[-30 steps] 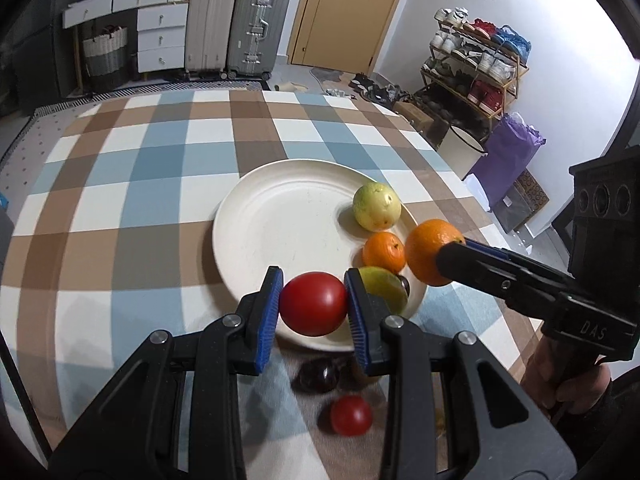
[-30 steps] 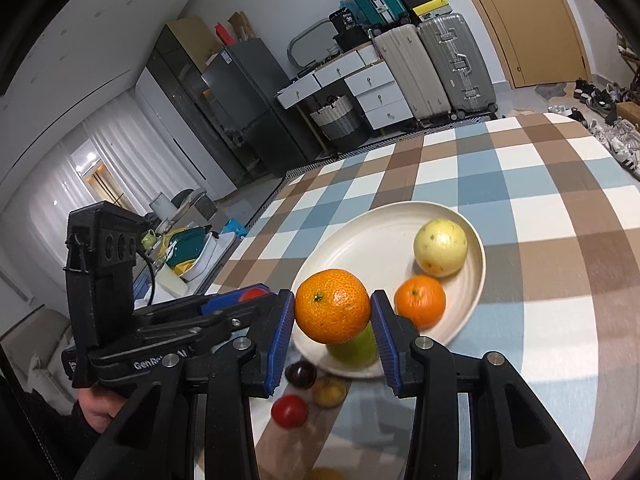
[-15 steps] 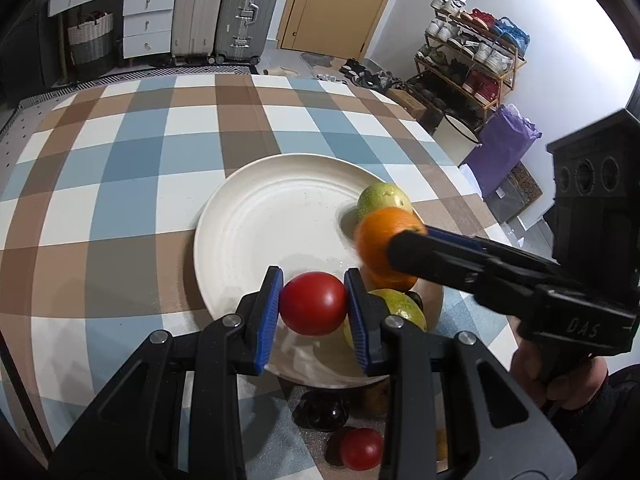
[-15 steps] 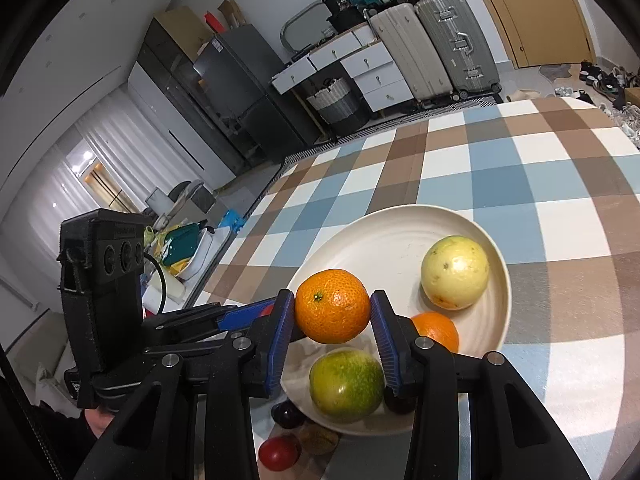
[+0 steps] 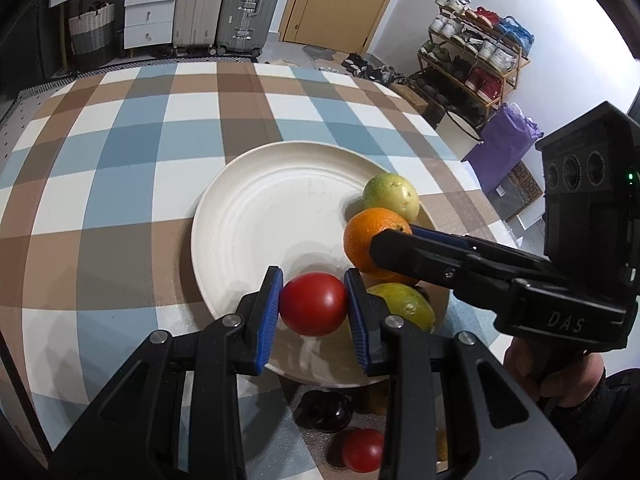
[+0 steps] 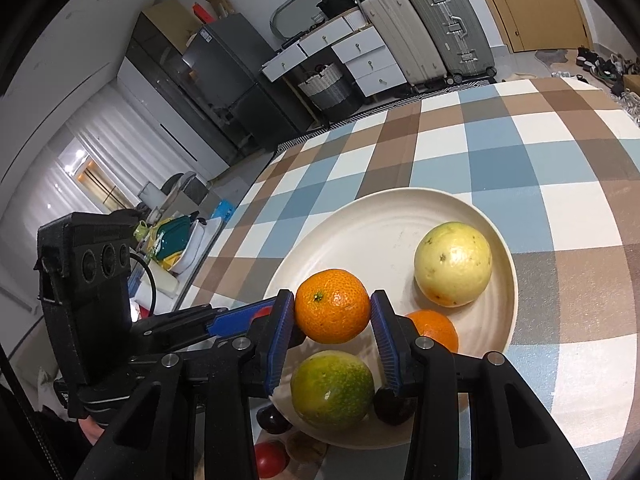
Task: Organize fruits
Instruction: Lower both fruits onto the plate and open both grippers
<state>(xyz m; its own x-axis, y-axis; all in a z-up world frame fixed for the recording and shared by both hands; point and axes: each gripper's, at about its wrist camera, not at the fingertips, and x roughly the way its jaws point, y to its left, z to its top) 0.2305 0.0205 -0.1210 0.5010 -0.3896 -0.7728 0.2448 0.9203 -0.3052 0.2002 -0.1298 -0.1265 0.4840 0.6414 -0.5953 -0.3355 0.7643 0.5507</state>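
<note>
My left gripper [image 5: 313,309] squeezing a red tomato [image 5: 313,309] over the near edge of the cream plate [image 5: 256,240], my right gripper [image 6: 332,312] pinching an orange [image 6: 332,306] above a green fruit [image 6: 331,389], yellow guava [image 6: 453,263] by the far rim, dark plum [image 5: 323,411] and small tomato [image 5: 362,450] off the plate on the checked tablecloth [image 5: 120,160], "DAS" on the right gripper.

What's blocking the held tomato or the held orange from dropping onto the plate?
Nothing visible blocks the tomato: bare plate lies ahead of it. The orange hangs over the crowded near edge, with the green fruit and smaller orange close below; open plate lies beyond.
</note>
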